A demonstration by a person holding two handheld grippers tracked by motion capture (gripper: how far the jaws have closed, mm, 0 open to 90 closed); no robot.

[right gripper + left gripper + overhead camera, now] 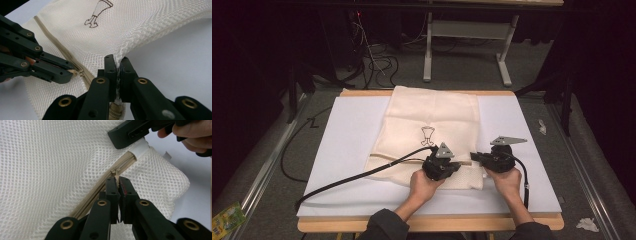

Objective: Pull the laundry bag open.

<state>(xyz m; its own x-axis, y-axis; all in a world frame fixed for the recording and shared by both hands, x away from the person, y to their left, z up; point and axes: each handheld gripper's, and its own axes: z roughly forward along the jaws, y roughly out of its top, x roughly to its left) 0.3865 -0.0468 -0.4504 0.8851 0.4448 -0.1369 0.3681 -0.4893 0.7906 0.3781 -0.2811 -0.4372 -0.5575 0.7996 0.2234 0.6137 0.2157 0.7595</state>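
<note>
Zipper pull (115,178) hidden between jaws

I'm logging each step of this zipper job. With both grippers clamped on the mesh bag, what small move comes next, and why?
Probably the left gripper draws the zipper pull along the zipper, away from the right gripper, which pins the mesh bag at the zipper's end.

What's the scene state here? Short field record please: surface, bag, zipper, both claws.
surface: white board on a wooden table
bag: cream mesh bag, flat, small dark drawing on it
zipper: beige zipper across the bag's near part
left claw: shut on the zipper pull
right claw: shut on the bag's edge, at the zipper's end; mesh lifted there
hands: one on each claw, close together
</note>
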